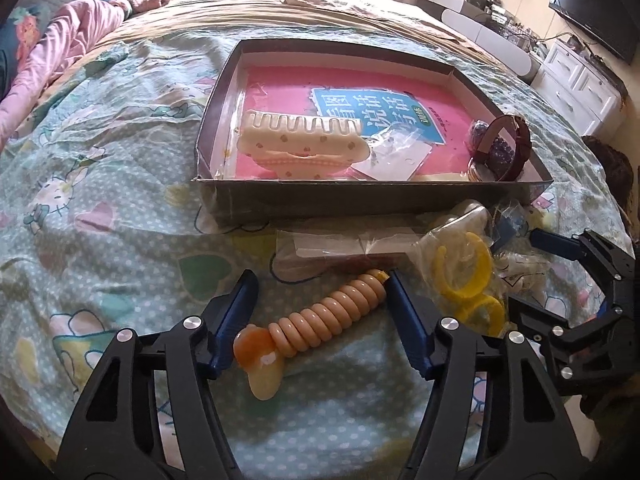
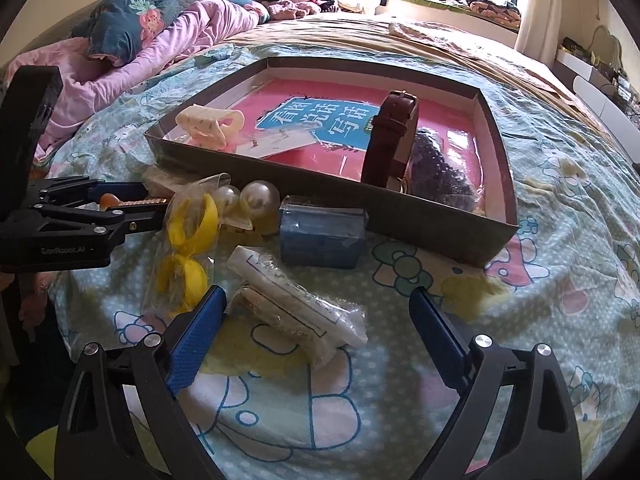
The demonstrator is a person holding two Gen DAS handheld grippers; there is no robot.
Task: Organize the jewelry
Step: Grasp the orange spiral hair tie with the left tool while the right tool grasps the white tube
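A shallow grey cardboard box (image 1: 360, 196) (image 2: 328, 192) lies on the bed. It holds a pink book, a cream claw clip (image 1: 300, 144) (image 2: 212, 124), a brown watch (image 1: 512, 148) (image 2: 390, 140) and purple beads (image 2: 436, 168). My left gripper (image 1: 320, 284) (image 2: 152, 204) is open, its fingers either side of a peach ribbed hair clip (image 1: 320, 316) on the sheet. My right gripper (image 2: 316, 300) (image 1: 532, 272) is open over a wrapped white packet (image 2: 304, 304). Yellow earrings in a bag (image 1: 468, 276) (image 2: 188, 240), pearl pieces (image 2: 256, 198) and a blue packet (image 2: 322, 232) lie in front of the box.
The bed has a Hello Kitty sheet (image 2: 560, 280). A flat clear packet (image 1: 344, 248) lies by the box front. Pink bedding and pillows (image 2: 160, 48) lie at the far left. White drawers and a TV (image 1: 592, 12) stand to the right.
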